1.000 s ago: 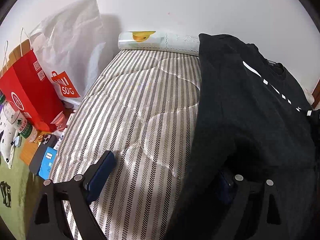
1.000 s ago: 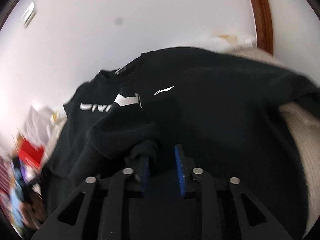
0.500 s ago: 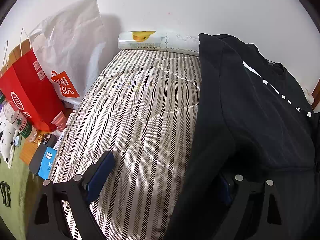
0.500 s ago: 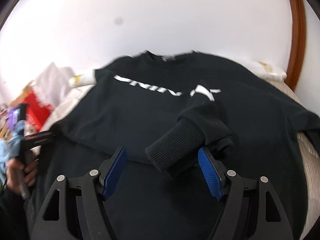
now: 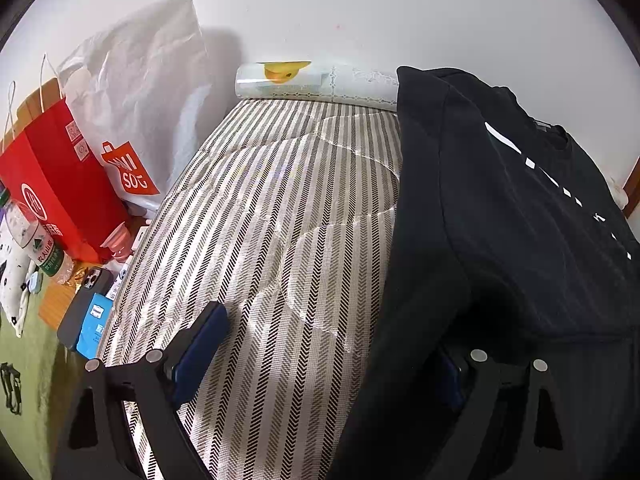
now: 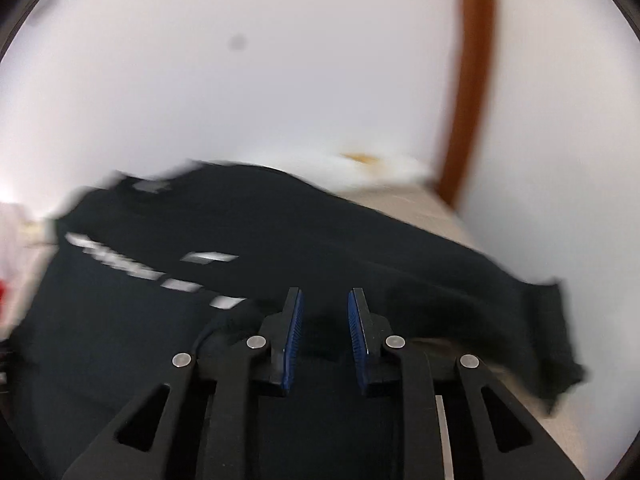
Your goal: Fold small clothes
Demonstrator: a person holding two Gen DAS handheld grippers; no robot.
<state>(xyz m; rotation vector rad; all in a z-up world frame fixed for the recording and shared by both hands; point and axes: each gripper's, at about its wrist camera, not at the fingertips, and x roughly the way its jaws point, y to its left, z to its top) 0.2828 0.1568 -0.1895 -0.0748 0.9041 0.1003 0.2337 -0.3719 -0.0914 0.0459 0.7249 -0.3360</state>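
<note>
Right tool (image 6: 323,336): jaws have just been closing, now narrow but with a gap between the pads. Half a second ago they stood wide around the ribbed cuff of the sleeve; now the view has swung toward the wall and the brown door frame (image 6: 466,92), heavy blur. Dark fabric sits behind the gap, but I can't tell whether the pads pinch anything.

Left tool (image 5: 320,356): unchanged, jaws wide apart. Left pad lies on the striped mattress (image 5: 280,220); right finger is buried under the edge of the black sweatshirt (image 5: 500,240). No clamp visible.

Sweatshirt lies spread on the bed, front up, white lettering showing, collar toward the wall. In the right view its far edge hangs ragged off toward the right.

Read: sleeve looks dropped onto the chest, so the first sleeve fold is likely done; the right tool seems to be heading for the next grab point. Body folds not started.

Containers, beside the bed on the left: red paper bag (image 5: 60,192) and white shopping bag (image 5: 136,92), both upright, contents not visible.
</note>
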